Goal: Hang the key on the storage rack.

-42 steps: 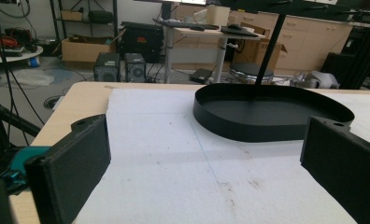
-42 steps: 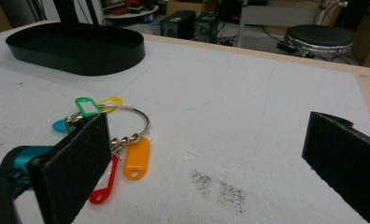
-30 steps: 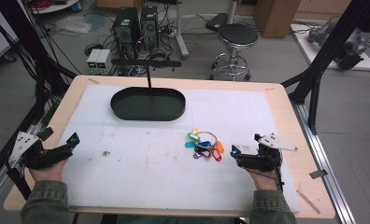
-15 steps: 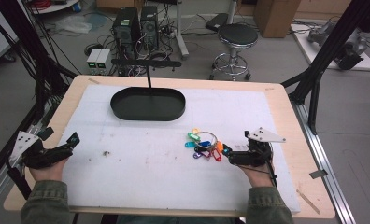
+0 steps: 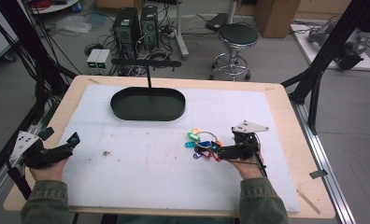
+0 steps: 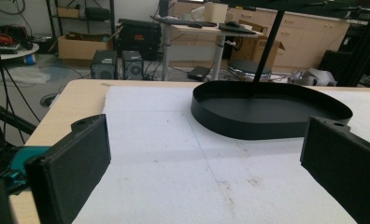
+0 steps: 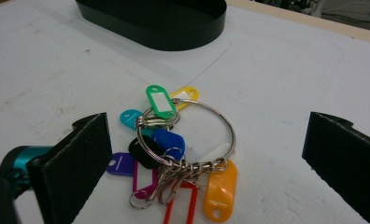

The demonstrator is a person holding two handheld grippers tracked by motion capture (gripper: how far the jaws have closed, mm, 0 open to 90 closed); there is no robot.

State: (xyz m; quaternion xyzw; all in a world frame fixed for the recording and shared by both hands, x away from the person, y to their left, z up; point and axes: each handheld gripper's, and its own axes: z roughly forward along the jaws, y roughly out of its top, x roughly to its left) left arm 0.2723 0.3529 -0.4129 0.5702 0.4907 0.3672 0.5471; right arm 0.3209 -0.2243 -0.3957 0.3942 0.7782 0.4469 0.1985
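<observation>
Right gripper (image 5: 215, 152) wide open, holding nothing, jaws straddling key ring (image 7: 185, 140) right of bench centre. Judgement: lower squarely, close on the metal loop, not loose tags. Left gripper (image 5: 73, 140) wide open, empty, near left edge. Count: 1 ring, roughly 9 tags, 1 black tray (image 5: 148, 103) toward far edge.

Olive-green sleeves (image 5: 45, 205); each black tool (image 5: 220, 153) carries teal fittings.
</observation>
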